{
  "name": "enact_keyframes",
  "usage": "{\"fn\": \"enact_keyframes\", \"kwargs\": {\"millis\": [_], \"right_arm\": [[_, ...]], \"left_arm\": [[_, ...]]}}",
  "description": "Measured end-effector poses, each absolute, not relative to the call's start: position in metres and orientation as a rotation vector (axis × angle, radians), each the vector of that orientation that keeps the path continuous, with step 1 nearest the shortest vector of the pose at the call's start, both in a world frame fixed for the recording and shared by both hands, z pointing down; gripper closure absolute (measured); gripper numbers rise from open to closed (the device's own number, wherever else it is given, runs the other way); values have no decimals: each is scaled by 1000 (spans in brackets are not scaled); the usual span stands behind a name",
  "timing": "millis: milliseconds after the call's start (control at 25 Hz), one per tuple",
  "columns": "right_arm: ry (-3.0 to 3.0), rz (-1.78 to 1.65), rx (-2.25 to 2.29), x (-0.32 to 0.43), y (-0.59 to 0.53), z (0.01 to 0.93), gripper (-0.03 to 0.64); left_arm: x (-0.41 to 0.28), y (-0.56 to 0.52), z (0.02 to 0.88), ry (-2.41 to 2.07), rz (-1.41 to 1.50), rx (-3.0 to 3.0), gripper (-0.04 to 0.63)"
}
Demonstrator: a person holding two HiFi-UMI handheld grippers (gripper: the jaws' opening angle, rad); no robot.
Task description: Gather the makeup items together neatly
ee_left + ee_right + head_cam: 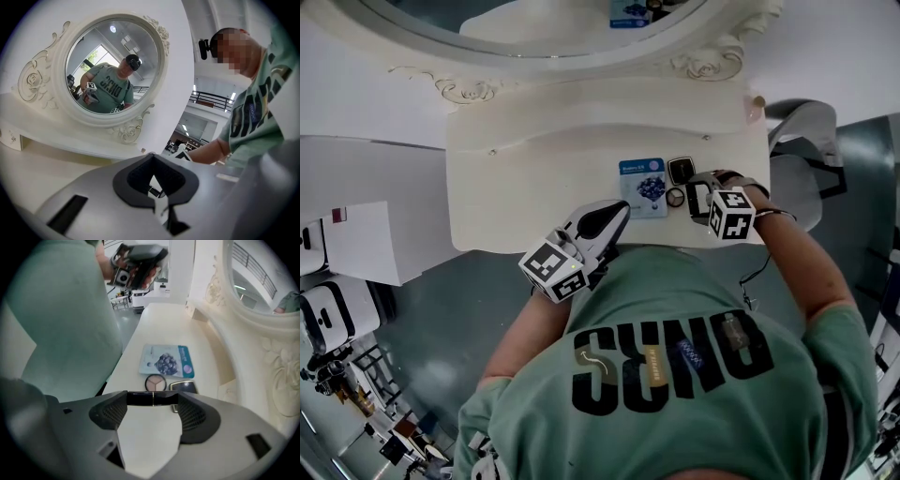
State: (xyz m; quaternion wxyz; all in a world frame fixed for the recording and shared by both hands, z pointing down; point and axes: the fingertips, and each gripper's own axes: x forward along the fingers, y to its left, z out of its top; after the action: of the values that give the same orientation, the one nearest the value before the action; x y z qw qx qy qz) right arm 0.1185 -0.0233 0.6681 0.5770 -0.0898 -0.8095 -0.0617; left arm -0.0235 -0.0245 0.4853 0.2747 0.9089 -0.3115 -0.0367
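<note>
On the white dressing table [534, 178] lie a blue sheet-mask packet [643, 187] [166, 360], a round eyeshadow palette [675, 197] [155, 382] and a square black compact [681, 170] [184, 387], close together near the right end. A black lipstick tube [152, 398] with a gold ring lies crosswise just in front of them. My right gripper [701, 199] [152, 401] points steeply down over it, jaws wide, the tube between the fingertips. My left gripper [602, 223] [157, 180] is held level at the table's front edge, shut and empty.
An ornate round mirror [112, 70] rises at the back of the table. A small raised ledge [220, 376] runs along the back edge beside the items. A grey chair [802, 159] stands off the right end. White equipment [337, 309] stands on the floor at left.
</note>
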Motion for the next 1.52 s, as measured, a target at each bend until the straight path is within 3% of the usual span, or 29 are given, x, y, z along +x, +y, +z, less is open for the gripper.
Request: {"fn": "enact_keyframes", "kwargs": {"millis": [360, 680, 920, 1200, 1520], "right_arm": [[-2054, -224, -67, -1, -122, 555, 287], [-2052, -230, -99, -183, -176, 568, 287], [-2017, -211, -92, -279, -196, 591, 287], [-1999, -180, -62, -333, -204, 607, 287], [-2042, -166, 17, -336, -213, 611, 284]], "left_arm": [[-86, -40, 455, -982, -210, 2461, 586], [-220, -35, 459, -1169, -230, 2396, 586], [-302, -25, 469, -1237, -242, 2336, 586], [-345, -21, 477, -1256, -281, 2296, 586], [-349, -14, 477, -1263, -277, 2297, 586]]}}
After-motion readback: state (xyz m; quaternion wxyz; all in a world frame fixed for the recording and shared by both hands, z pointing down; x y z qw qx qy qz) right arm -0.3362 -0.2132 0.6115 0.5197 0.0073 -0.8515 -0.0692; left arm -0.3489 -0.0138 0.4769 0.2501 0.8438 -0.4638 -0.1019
